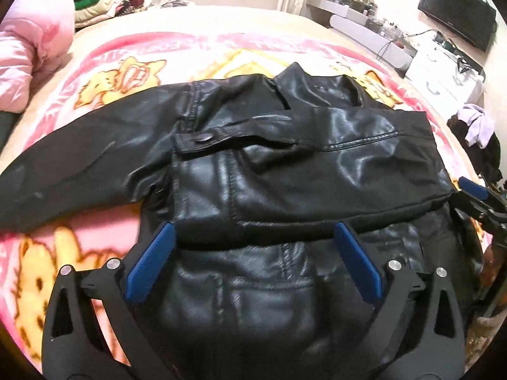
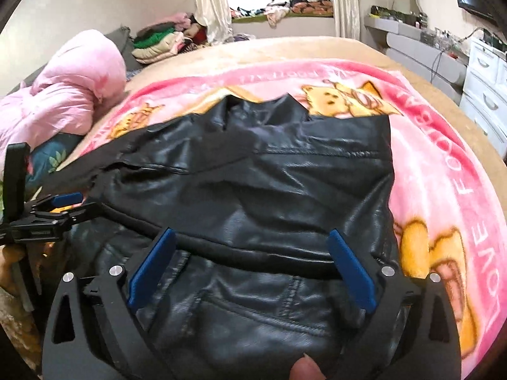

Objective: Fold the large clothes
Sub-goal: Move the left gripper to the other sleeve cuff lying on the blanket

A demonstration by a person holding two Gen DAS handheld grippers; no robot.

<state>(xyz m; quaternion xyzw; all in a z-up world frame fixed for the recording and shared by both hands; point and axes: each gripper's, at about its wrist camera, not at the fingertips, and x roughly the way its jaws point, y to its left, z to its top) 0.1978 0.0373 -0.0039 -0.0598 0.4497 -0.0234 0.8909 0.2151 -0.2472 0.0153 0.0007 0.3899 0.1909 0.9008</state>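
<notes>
A black leather jacket (image 1: 253, 158) lies spread on the pink cartoon blanket (image 1: 133, 72). One sleeve is folded across its body; the other sleeve (image 1: 69, 171) stretches out to the left. My left gripper (image 1: 253, 228) is open and empty, its blue fingers hovering over the jacket's lower part beside the folded sleeve's edge. My right gripper (image 2: 250, 237) is open and empty too, over the jacket (image 2: 259, 174) near its hem. The right gripper also shows at the right edge of the left wrist view (image 1: 475, 193), and the left gripper at the left edge of the right wrist view (image 2: 68, 202).
A pink quilt (image 1: 31, 47) is heaped at the bed's left. Piled clothes (image 2: 158, 41) lie beyond it. White drawers (image 2: 484, 79), a TV (image 1: 456, 12) and a cluttered shelf stand to the right. The pink blanket (image 2: 443, 164) lies bare right of the jacket.
</notes>
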